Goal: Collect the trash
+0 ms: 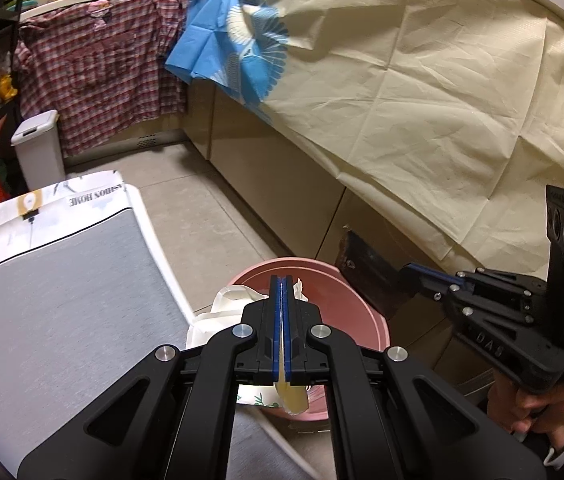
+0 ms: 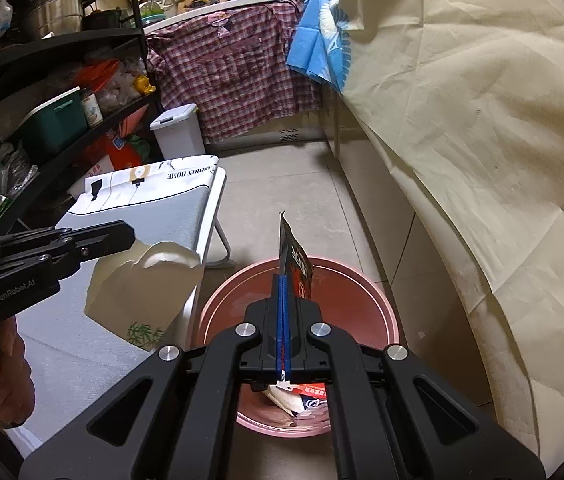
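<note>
Left gripper point(image 1: 282, 280), clamped on a cream paper bag point(image 2: 141, 292), holds it at the near-left rim of the pink bin point(image 2: 386, 304) on the floor. Right gripper point(image 2: 284, 280), closed on a dark wrapper point(image 2: 296, 268), apparently a snack packet, hangs over the bin.

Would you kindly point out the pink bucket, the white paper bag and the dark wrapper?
pink bucket point(image 2: 378, 308), right wrist view, right rim.
white paper bag point(image 2: 141, 288), right wrist view, side panel.
dark wrapper point(image 2: 296, 258), right wrist view, printed face.
</note>
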Demonstrator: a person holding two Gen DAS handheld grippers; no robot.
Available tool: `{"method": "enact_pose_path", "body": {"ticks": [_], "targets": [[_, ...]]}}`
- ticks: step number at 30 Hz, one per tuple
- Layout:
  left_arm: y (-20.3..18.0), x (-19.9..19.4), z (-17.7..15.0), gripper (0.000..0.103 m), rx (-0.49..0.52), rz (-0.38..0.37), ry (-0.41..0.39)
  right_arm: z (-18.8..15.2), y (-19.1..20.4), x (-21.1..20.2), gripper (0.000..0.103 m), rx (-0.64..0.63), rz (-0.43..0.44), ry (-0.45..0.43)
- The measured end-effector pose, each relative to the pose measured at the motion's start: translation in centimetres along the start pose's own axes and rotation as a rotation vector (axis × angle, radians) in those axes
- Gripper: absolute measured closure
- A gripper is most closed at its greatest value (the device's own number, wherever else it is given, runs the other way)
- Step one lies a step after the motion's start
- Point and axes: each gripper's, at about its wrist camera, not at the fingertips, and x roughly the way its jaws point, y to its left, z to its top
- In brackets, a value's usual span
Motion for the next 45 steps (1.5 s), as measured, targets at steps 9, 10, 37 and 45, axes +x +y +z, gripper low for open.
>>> {"method": "enact_pose_path", "body": {"ticks": [9,10,37,45], "targets": [[-1.3,2.0,0.7,0.102,-0.004,-0.005,0.006,0.0,-0.6,0.5,0.103,0.008,-0.023,0.004],[-1.4,2.2,0.7,0.102,-0.001,-0.004,0.01,0.0,-0.6,0.6,0.103,0.009,-0.024,0.006],[-2.2,3.0,0.7,0.069,0.008,-0.002,0.009,-0.2,-1.5,1.2,0.059,0.033,-0.084,-0.002],[-1.2,-2.0,-1.7,0.056,0.016,0.083,-0.055,-0.8,-1.1,-3.7,0.03,0.06,-0.131,-0.15]]}}
